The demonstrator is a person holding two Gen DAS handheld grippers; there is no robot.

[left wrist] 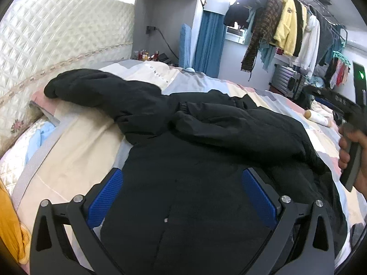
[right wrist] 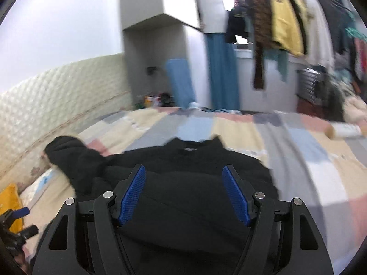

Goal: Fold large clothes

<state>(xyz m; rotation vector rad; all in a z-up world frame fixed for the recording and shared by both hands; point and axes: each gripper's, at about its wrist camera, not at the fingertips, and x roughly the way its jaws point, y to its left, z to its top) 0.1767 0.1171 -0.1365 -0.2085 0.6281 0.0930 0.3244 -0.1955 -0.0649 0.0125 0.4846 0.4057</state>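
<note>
A large black jacket (left wrist: 188, 160) lies spread on the bed, one sleeve stretched toward the headboard at the left, the other folded across its body. My left gripper (left wrist: 181, 178) is open just above the jacket's body, nothing between its blue pads. The jacket also shows in the right wrist view (right wrist: 183, 197), collar away from me. My right gripper (right wrist: 184, 171) is open above it, holding nothing. The hand on the right gripper's handle (left wrist: 351, 158) shows at the right edge of the left wrist view.
The bed has a pastel patchwork cover (right wrist: 286, 142) and a quilted cream headboard (left wrist: 57, 45). A white bottle (left wrist: 318, 118) lies on the bed at the right. Hanging clothes (left wrist: 289, 27) fill a rack behind. A yellow cloth (left wrist: 9, 217) lies at the left.
</note>
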